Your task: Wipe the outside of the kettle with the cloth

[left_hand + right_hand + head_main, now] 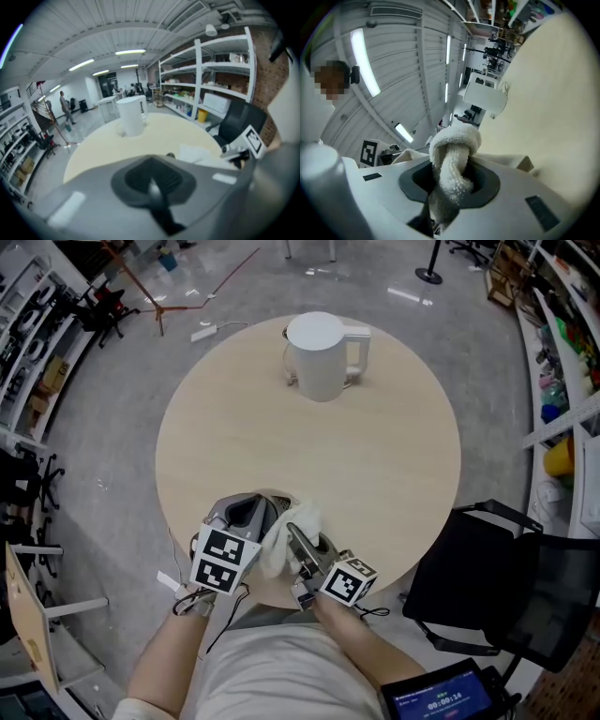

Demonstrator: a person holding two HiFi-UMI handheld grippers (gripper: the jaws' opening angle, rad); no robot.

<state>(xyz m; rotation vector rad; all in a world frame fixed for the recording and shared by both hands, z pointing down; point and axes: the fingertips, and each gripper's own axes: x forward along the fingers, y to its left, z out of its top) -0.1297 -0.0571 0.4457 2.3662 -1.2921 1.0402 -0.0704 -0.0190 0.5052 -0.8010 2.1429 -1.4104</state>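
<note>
Head view: one kettle (pixel 319 357) is noted at the far side of the round surface (pixel 394 474). It stands well apart from the one cloth (pixel 286 538), bunched at the near edge between two claws.

Left gripper view: the left claw (pixel 154 180) is seen closed, with nothing in it.

Right gripper view: the right claw (pixel 450 187) is clamped on the cloth.

Wiping is judged not yet begun; all of it is left.

A round, pale wooden bench (pixel 394 474) stands on a grey floor (pixel 112 474), with a black chair (pixel 497 587) just beside its rim at four o'clock. Beyond it at eleven o'clock are a white power strip (pixel 204 333) and a red tripod (pixel 157 306). White shelving (pixel 567 418) stands at three o'clock.
</note>
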